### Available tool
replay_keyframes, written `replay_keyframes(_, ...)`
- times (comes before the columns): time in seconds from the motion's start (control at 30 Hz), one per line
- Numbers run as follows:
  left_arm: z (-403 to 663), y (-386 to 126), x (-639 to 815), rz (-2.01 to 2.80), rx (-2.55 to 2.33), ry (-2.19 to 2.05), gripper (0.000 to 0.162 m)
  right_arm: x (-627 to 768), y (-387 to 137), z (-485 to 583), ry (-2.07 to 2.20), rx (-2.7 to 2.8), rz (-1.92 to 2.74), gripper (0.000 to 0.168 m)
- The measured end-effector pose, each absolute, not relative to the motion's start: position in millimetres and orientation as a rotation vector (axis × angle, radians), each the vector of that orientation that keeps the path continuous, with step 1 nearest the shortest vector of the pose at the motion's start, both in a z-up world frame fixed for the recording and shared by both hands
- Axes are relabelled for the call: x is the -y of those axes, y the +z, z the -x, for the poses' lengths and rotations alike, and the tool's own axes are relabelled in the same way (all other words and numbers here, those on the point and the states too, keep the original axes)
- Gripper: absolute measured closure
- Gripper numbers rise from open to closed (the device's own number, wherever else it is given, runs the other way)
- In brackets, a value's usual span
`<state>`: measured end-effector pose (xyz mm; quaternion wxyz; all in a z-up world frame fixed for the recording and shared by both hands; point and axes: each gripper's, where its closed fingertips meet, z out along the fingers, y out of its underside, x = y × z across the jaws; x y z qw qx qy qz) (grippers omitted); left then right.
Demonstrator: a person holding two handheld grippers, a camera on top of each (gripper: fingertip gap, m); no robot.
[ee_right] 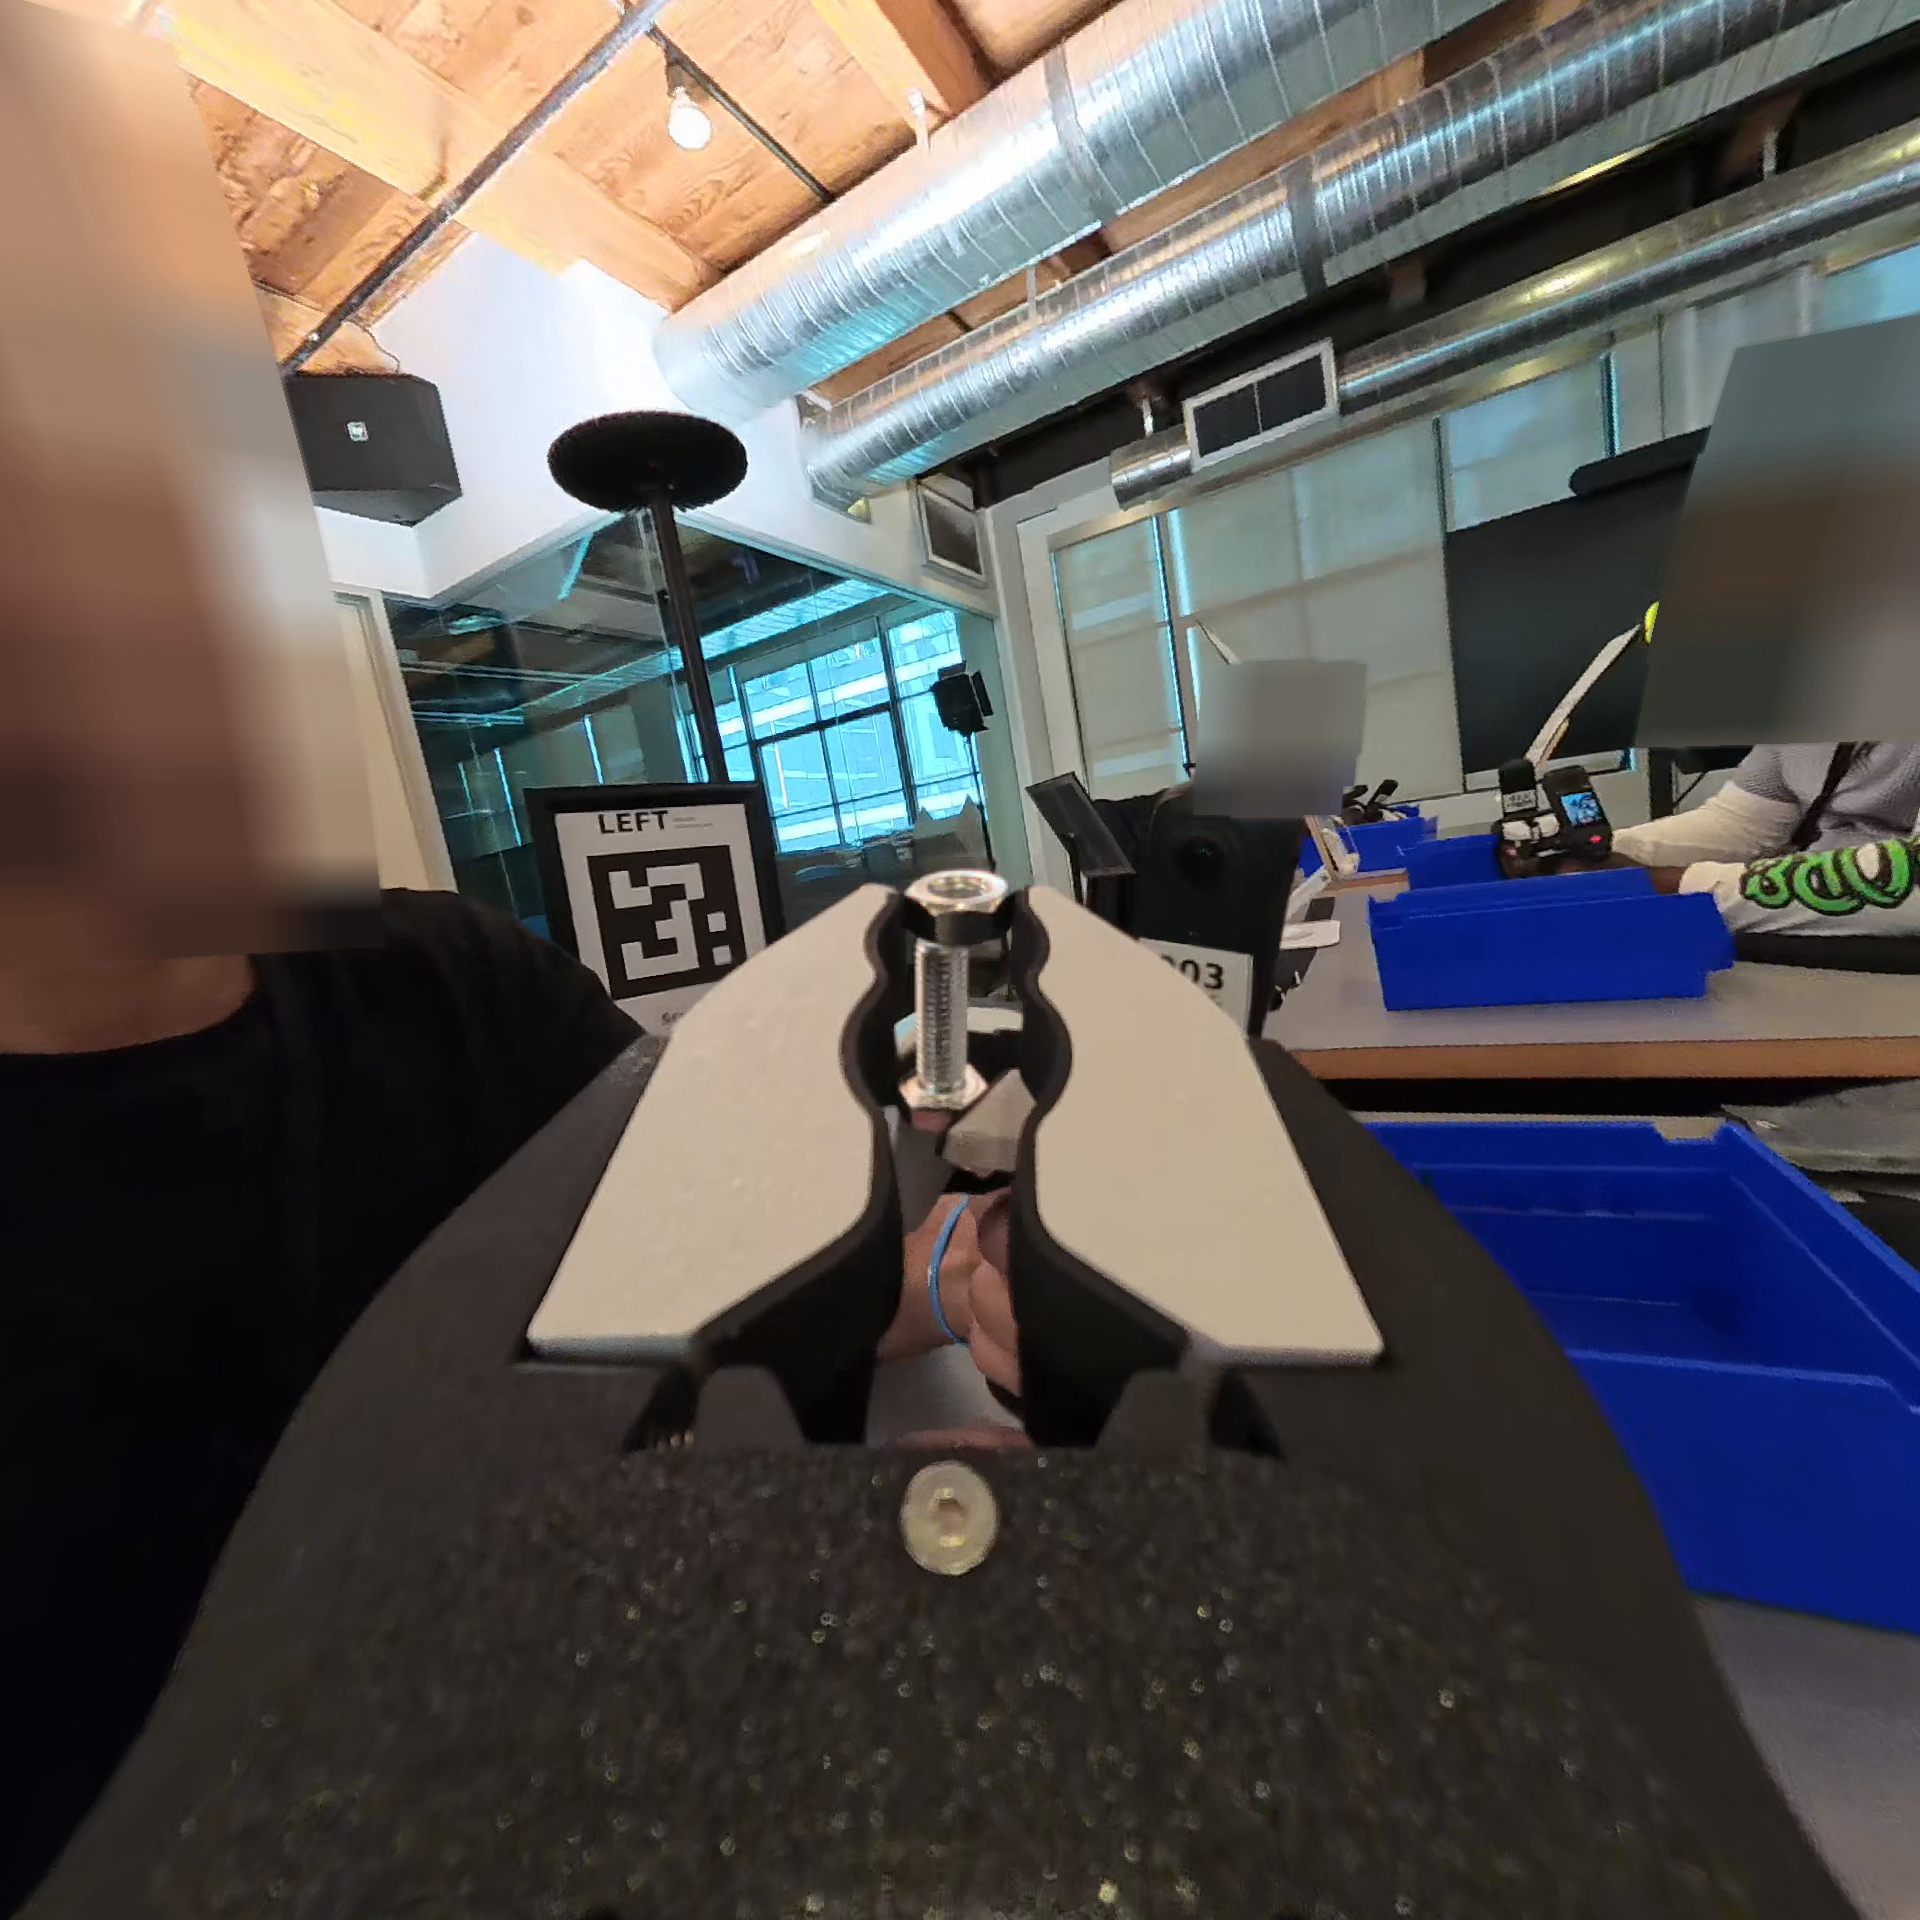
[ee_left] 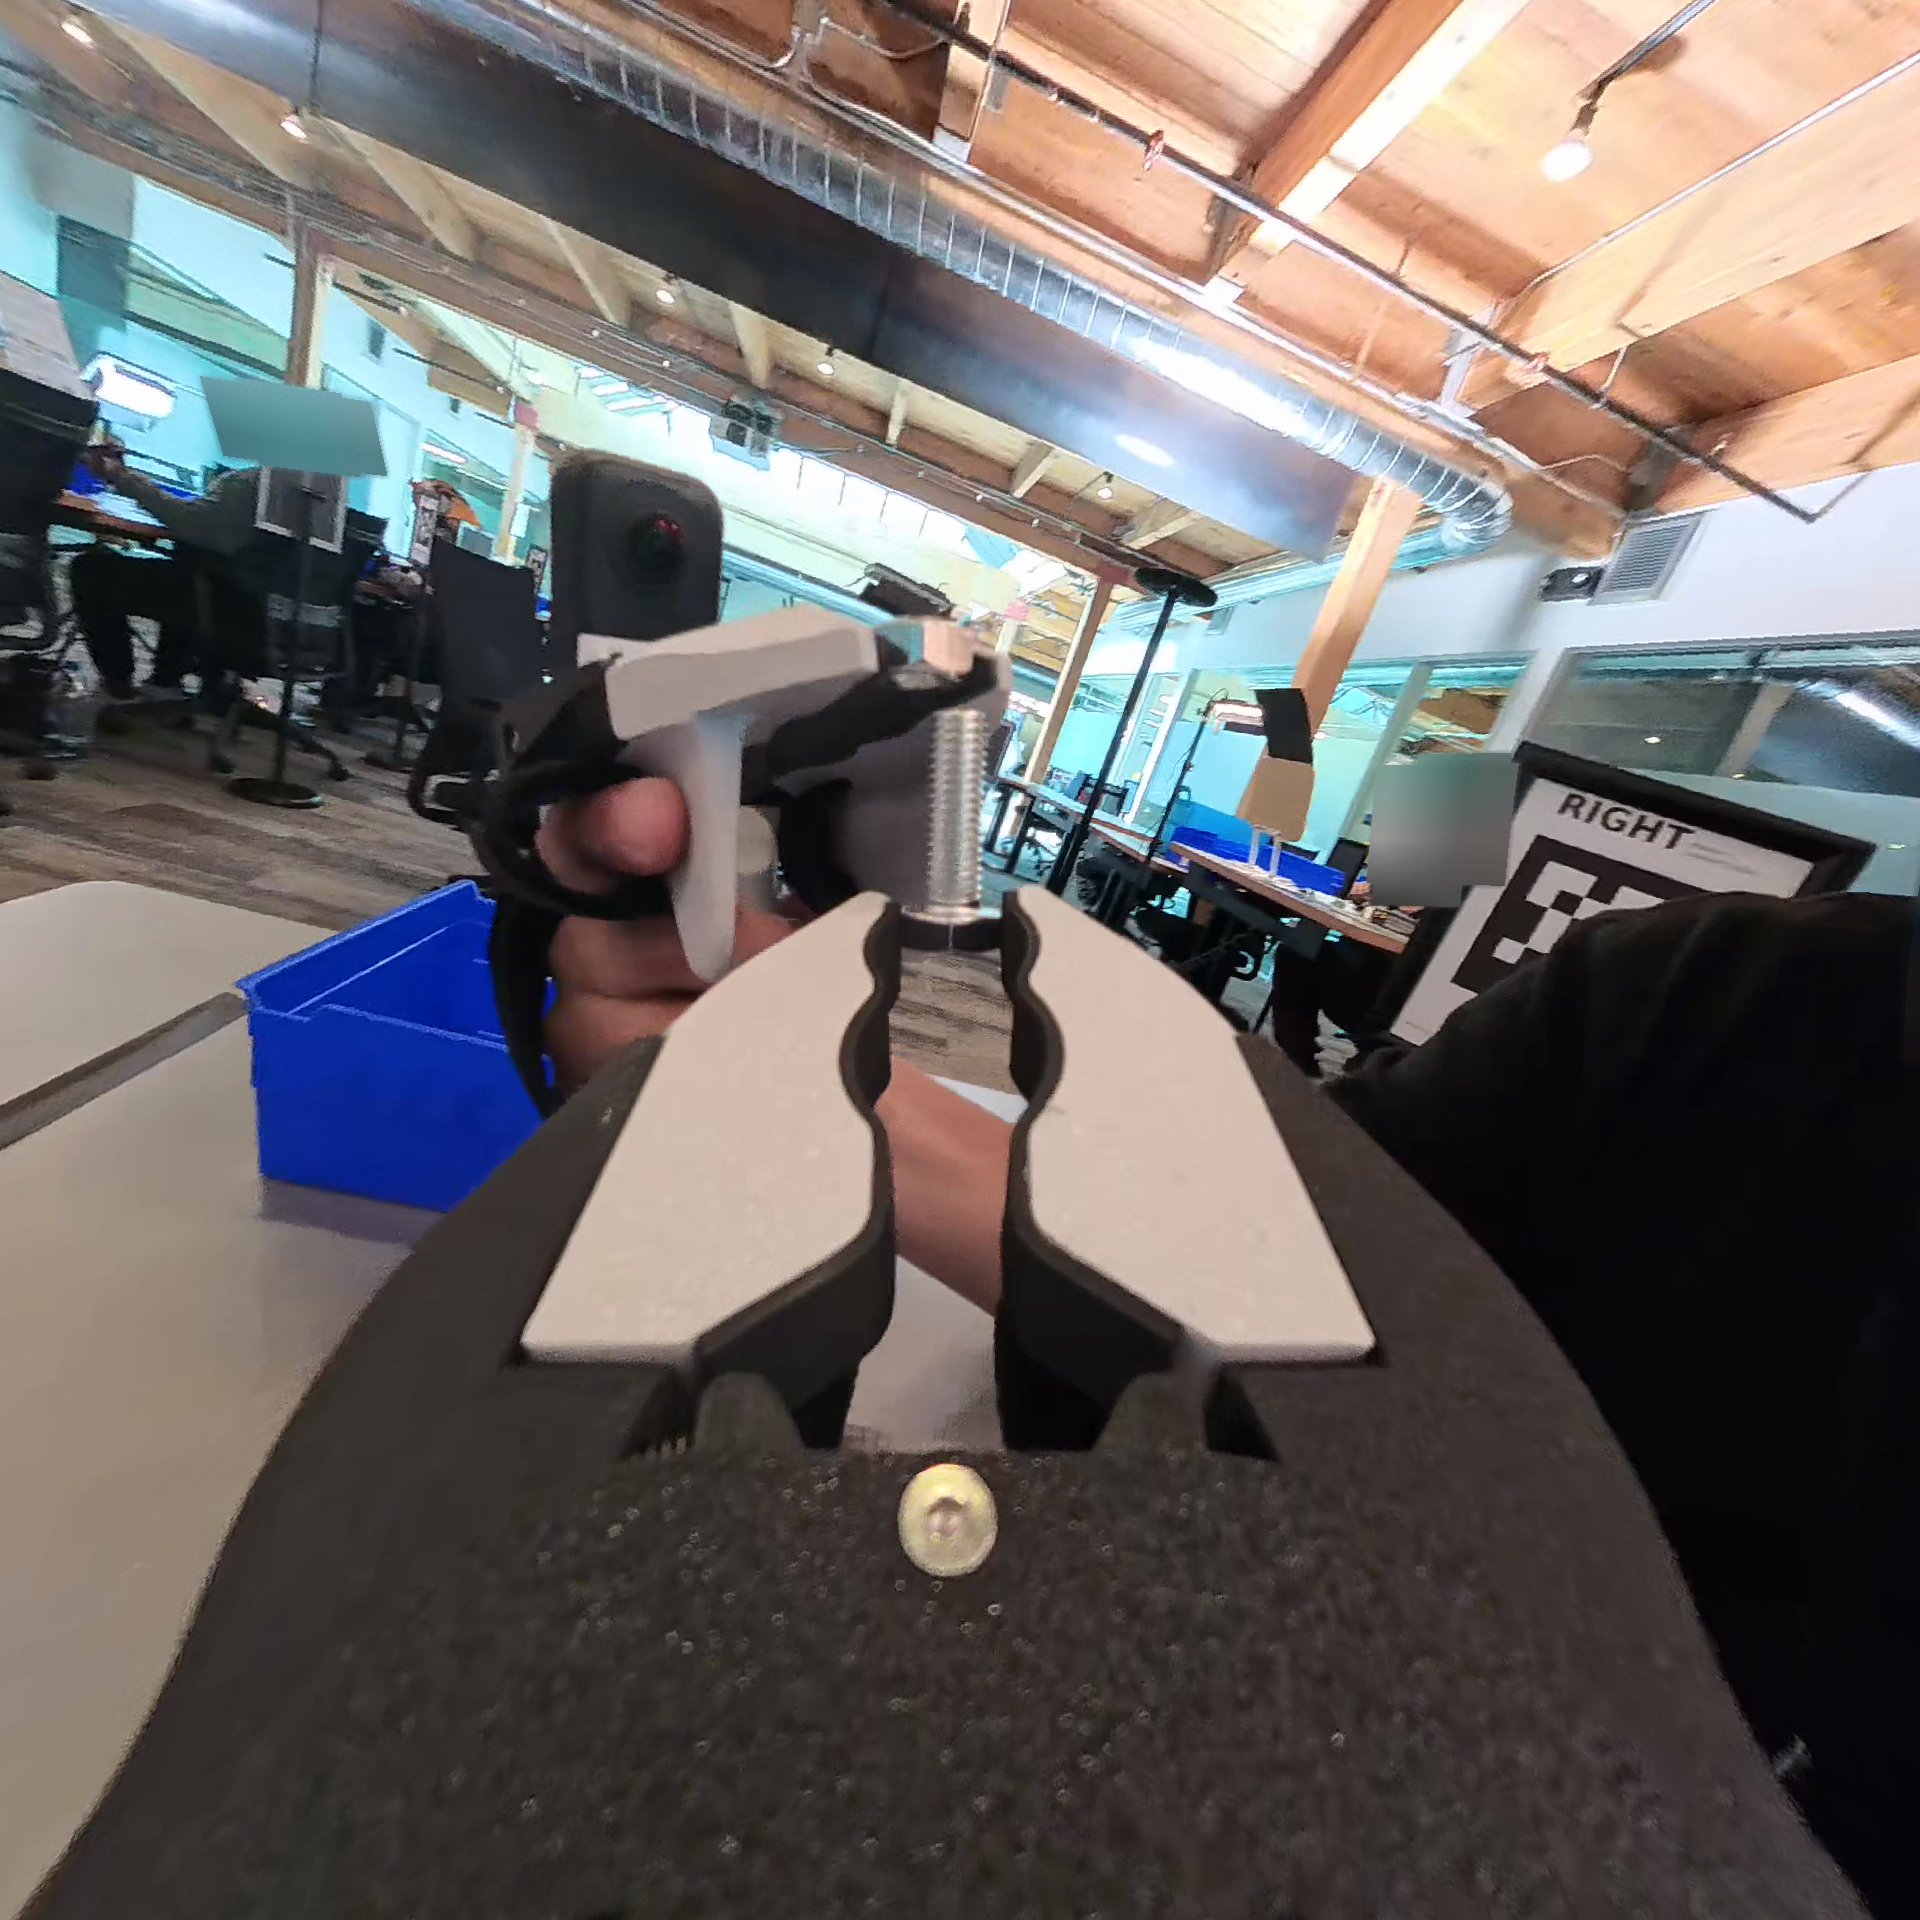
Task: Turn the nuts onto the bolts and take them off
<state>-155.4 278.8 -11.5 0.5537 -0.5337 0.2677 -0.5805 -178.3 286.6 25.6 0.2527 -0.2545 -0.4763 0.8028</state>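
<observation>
Bolt upright between two grippers, above the table

The left gripper [ee_left: 951,914] closes on the bolt [ee_left: 956,810] at its head, below; the right gripper [ee_right: 954,914] closes on the nut [ee_right: 954,902] at the bolt's upper end. The two grippers meet from opposite sides, well above the table [ee_left: 135,1247]. A bin [ee_left: 384,1049] sits on the table behind the grippers; a marker board [ee_left: 1600,914] stands behind the person's sleeve [ee_left: 1662,1143].
</observation>
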Motion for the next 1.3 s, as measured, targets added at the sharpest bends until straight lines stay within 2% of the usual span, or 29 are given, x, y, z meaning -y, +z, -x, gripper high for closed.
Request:
replay_keyframes(1.1,160,-18,-273,1.211,-0.620,-1.605,0.145,-275,12,181,2.374,1.350,0.624,0.150)
replay_keyframes(1.3,165,-23,-286,1.285,-0.597,-1.380,0.145,-285,8,190,2.308,1.311,0.723,0.150)
